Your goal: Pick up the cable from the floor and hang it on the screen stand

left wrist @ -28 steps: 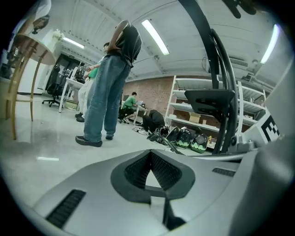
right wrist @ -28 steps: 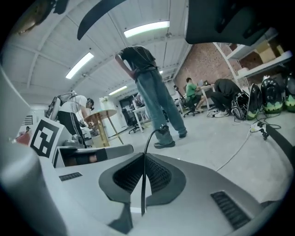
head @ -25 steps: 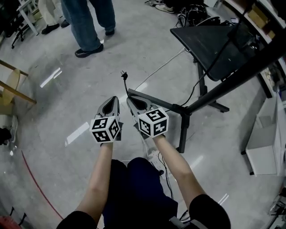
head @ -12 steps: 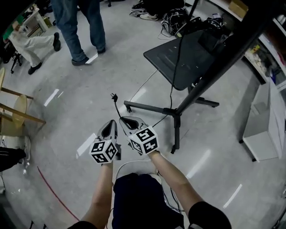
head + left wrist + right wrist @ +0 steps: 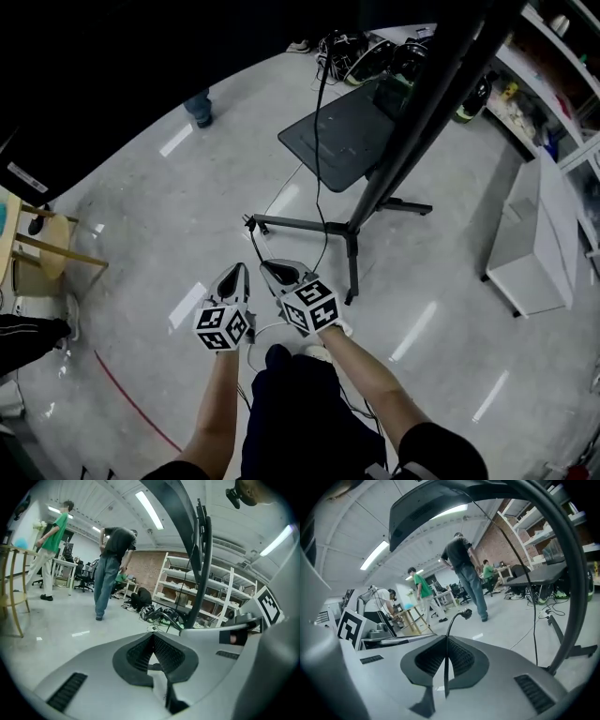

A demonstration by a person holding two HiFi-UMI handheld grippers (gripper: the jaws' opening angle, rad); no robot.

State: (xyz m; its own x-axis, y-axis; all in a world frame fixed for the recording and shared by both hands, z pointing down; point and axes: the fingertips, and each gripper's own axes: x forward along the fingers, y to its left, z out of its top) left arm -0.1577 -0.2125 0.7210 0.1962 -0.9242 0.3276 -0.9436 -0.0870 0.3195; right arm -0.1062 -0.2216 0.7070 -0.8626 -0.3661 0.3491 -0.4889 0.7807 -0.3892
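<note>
My right gripper is shut on a thin black cable; its plug end sticks up past the tips. In the right gripper view the cable stands pinched between the pads and curves up to the plug. Close beside it on the left, my left gripper is shut, with no cable showing beyond its tips. More cable trails down between my arms. The black screen stand rises just ahead, its base legs on the floor and the dark screen overhead.
A black tray sits low on the stand and another cable hangs by it. A white cabinet stands right, a wooden stool left, and cable piles lie behind. People stand farther off.
Both grippers have risen from near the floor with the cable's plug end. My view has lifted too, and the stand's screen now covers the top of the head view.
</note>
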